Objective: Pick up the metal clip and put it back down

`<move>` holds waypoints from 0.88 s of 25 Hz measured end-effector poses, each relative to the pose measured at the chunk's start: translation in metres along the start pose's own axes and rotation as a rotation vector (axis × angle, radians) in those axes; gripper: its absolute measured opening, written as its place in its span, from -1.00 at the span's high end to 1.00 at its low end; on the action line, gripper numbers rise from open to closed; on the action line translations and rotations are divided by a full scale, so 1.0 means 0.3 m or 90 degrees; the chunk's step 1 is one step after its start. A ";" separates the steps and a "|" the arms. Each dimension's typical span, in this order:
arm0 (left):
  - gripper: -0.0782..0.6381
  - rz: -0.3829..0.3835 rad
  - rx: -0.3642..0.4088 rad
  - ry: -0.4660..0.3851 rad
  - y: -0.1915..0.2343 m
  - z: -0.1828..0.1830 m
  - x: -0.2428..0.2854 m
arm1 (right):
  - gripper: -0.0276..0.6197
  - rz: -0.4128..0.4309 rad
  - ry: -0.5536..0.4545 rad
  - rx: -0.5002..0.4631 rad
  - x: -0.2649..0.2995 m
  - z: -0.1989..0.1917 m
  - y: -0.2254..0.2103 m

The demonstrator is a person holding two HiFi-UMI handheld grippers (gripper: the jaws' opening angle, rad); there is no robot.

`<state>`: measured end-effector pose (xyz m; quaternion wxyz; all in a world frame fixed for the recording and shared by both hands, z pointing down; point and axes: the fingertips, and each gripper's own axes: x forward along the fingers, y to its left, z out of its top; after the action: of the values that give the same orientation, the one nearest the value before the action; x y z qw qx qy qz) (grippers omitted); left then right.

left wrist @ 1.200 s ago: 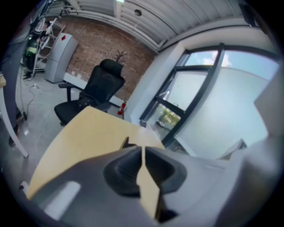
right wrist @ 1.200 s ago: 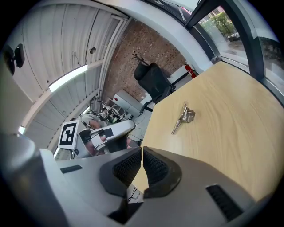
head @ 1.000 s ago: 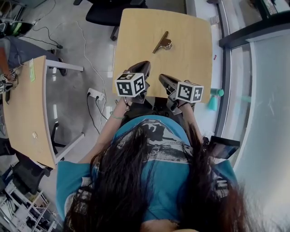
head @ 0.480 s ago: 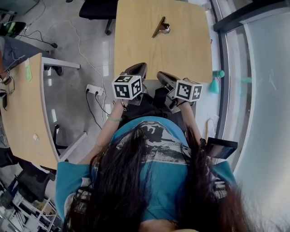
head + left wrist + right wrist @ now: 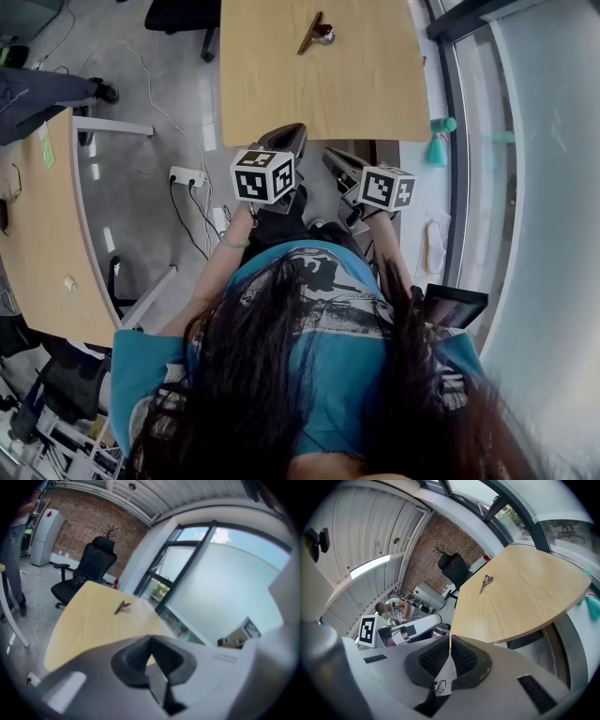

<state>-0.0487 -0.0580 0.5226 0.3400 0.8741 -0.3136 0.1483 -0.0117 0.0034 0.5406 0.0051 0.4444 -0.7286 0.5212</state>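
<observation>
Jaws together and empty, left gripper [image 5: 287,139] and right gripper [image 5: 335,159] face the slanted metal clip [image 5: 313,34], well ahead between them.

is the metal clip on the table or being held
On it, not held: the metal clip lies on the wooden table, nothing touching it.

Right gripper [image 5: 449,641] has its jaws pressed together, nothing in them, and it's short of the wooden table's [image 5: 525,606] near edge. The metal clip [image 5: 486,582] lies way out on the tabletop. There's a black office chair [image 5: 454,570] past the far end, then a brick wall [image 5: 440,538]. The left gripper [image 5: 433,619] is over at the left.
</observation>
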 end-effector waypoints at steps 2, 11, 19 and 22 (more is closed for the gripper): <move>0.77 -0.007 -0.003 -0.001 -0.031 -0.023 -0.024 | 0.85 0.002 -0.003 0.001 -0.026 -0.035 0.013; 0.77 -0.005 0.005 -0.013 -0.224 -0.216 -0.176 | 0.85 0.006 -0.017 -0.014 -0.248 -0.285 0.031; 0.77 0.025 0.006 -0.039 -0.406 -0.428 -0.379 | 0.85 0.028 -0.029 -0.038 -0.477 -0.541 0.083; 0.77 0.034 0.005 -0.042 -0.442 -0.486 -0.446 | 0.85 0.038 -0.025 -0.044 -0.513 -0.605 0.117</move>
<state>-0.0709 0.1779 0.4987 0.3218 0.8711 -0.3475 0.1299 -0.0241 0.2431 0.5246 -0.0093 0.4319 -0.7593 0.4866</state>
